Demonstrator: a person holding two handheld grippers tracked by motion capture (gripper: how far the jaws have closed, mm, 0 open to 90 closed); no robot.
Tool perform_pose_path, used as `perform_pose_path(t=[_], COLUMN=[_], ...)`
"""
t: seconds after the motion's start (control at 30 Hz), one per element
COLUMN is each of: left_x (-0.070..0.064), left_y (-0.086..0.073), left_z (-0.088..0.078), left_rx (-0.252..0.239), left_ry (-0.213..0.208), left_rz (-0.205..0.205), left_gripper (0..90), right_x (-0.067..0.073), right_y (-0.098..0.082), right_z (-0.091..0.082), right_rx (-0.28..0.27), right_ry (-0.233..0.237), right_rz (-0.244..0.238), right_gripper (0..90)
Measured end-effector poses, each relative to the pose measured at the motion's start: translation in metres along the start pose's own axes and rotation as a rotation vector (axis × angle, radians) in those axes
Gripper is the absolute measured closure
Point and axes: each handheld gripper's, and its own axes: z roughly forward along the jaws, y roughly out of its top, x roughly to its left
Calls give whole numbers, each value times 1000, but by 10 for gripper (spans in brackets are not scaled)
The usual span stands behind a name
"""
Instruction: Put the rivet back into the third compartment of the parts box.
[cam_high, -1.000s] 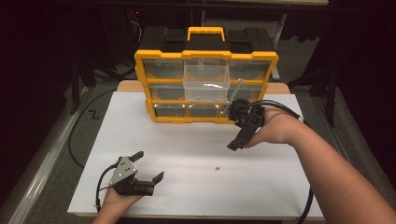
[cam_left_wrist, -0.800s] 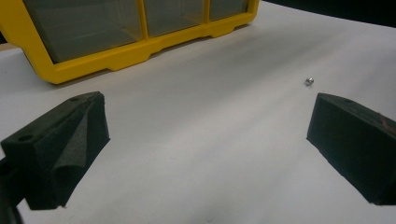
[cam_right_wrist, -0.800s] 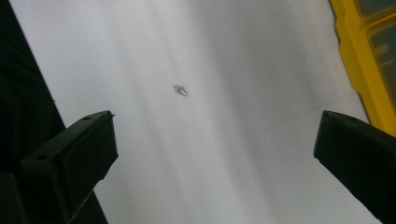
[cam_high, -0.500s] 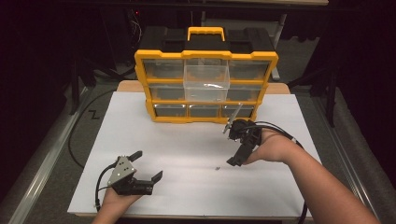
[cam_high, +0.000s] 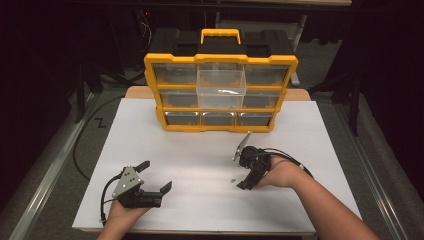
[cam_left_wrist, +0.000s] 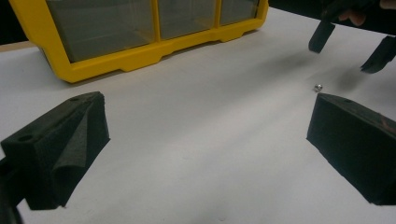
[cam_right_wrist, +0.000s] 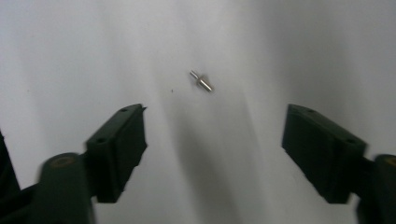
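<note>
A small silver pin (cam_high: 232, 178) lies on the white table top, right of centre. My right gripper (cam_high: 241, 172) hovers just over it, open, with the pin (cam_right_wrist: 202, 81) lying ahead of the gap between its black jaws (cam_right_wrist: 215, 135). My left gripper (cam_high: 156, 176) rests open near the front left edge with nothing between its jaws (cam_left_wrist: 208, 121). From the left gripper view the pin (cam_left_wrist: 318, 87) shows beyond the right jaw, with the other gripper (cam_left_wrist: 350, 44) above it. The yellow organizer (cam_high: 220, 127) stands at the back, one clear drawer (cam_high: 221, 89) pulled out of its middle row.
The white board (cam_high: 150, 135) covers the table, with wide bare room between the organizer (cam_left_wrist: 140, 56) and both hands. Black cables trail from each gripper. Dark floor and a metal rail (cam_high: 45, 175) lie off the left edge.
My right gripper has come away from the organizer's front toward the near side and lowered over the pin. The left gripper has stayed put.
</note>
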Motion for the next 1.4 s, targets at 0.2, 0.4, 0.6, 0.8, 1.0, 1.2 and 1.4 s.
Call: perform_pose_path(t=[0.2,0.4,0.6,0.8,1.0,1.2,1.4], left_x=[0,-1,-1,-1,-1,-1,-2], left_y=[-1,-1,0,-1,-1,-1,0], left_z=[1,1,1,1,1,0,1], left_rx=[6,8,6,10,5,6,7], left_ry=[-1,-4,-7,-10,-10,-13,-16], left_rz=[0,4,5,6,4,4,5], left_gripper=[3,3,3,3,3,3,3], right_x=[2,1,0,-6,-13,-16,-21], right_y=[14,20,25,34,42,51,70], right_z=[23,25,3,-62,-122,-175,-222], right_rx=[13,46,58,6,-5,-29,-44], right_ry=[21,-23,54,102,79,39,-18], right_rz=[-79,-114,-115,-90,-76,-68,-65], right_gripper=[597,828,829,828,829,828,828])
